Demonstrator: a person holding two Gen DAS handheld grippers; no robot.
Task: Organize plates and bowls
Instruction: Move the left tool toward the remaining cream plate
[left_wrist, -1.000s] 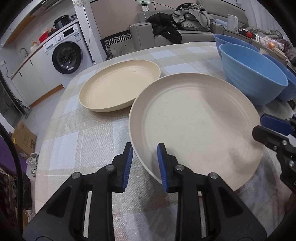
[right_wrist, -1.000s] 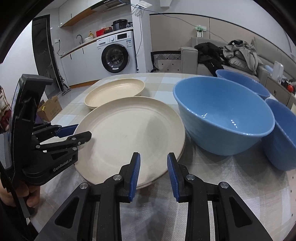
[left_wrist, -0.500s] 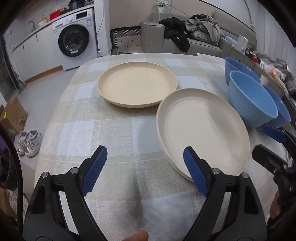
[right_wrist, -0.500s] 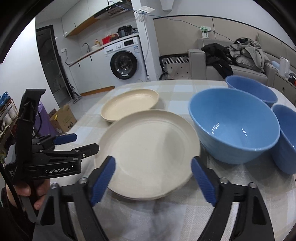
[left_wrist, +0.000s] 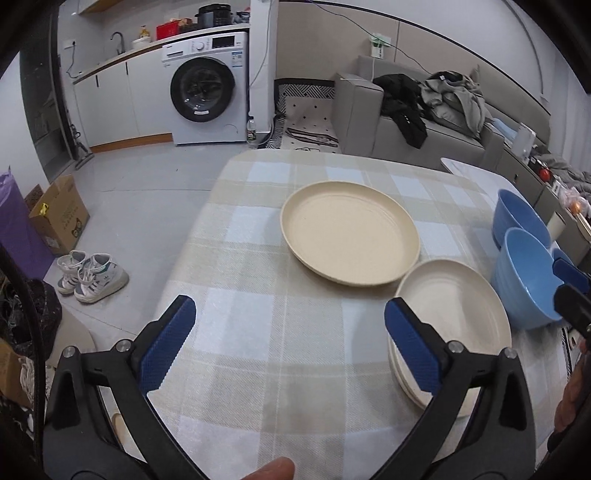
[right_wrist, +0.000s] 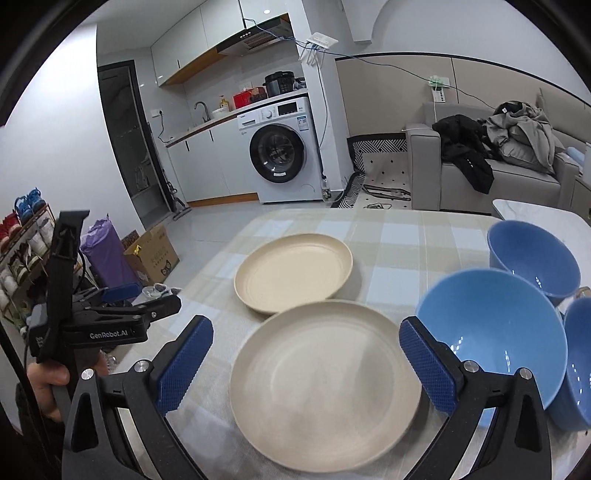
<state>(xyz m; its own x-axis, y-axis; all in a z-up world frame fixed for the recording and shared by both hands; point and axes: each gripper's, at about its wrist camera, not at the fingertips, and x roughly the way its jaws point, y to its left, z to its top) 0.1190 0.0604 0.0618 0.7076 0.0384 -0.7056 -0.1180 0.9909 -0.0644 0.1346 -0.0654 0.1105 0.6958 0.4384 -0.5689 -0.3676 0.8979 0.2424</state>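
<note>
- Left gripper (left_wrist: 290, 345): jaws spread wide, holding nothing; blue pads at lower left and lower right of the left wrist view, over bare checked tablecloth (left_wrist: 258, 258).
- Right gripper (right_wrist: 304, 363): jaws also spread wide, empty; its pads frame the near plate stack (right_wrist: 325, 384) in the lower centre of the right wrist view without touching it.
- Near plate stack: cream plates, layered rims visible at the lower right of the left wrist view (left_wrist: 454, 321); exact count cannot be told.
- Far plate (right_wrist: 293, 273): single cream plate, centre of frame, just beyond the stack; rims look touching or nearly so, cannot tell which. In the left wrist view (left_wrist: 349, 232) it sits centre right.
- Large blue bowl (right_wrist: 491, 328): right of the stack, just beside it, upright.
- Second blue bowl (right_wrist: 532, 258): upper right of the first, behind it.
- Third blue bowl (right_wrist: 576, 365): right edge of frame, cut off, close against the large one.
- Left wrist view shows only two blue bowls at the right edge, partly hidden behind the right gripper's tip.
- Left gripper's body appears at the left edge of the right wrist view, a hand (right_wrist: 44, 380) wrapped on its handle.
- Background: washing machine (right_wrist: 284, 151) upper centre, grey sofa (right_wrist: 491, 177) with clothes upper right, cardboard box (right_wrist: 151, 254) and sneakers (left_wrist: 92, 273) on the floor at left.
</note>
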